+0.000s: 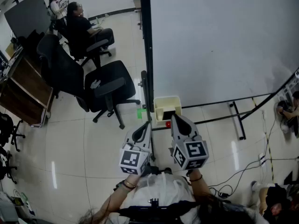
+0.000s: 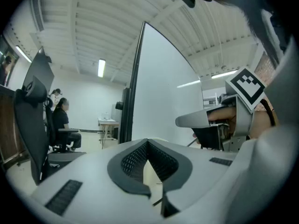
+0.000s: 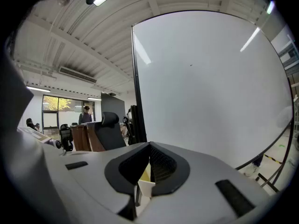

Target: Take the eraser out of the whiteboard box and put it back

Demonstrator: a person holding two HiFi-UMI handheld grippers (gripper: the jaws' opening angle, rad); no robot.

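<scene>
The eraser (image 1: 170, 112) seems to be the dark shape lying in the cream box (image 1: 160, 102) at the whiteboard's (image 1: 219, 41) lower corner, though I cannot be sure. Taking it out looks not yet begun. The right gripper (image 1: 177, 117) points at the box from just in front, jaws together and empty. The left gripper (image 1: 146, 124), likewise closed on nothing, hangs beside. Next, the right jaws must spread and reach in.

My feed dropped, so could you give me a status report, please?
Left gripper and right gripper shut, empty. Whiteboard box just ahead of right gripper; eraser can't be made out. Nothing blocking the box.
</scene>
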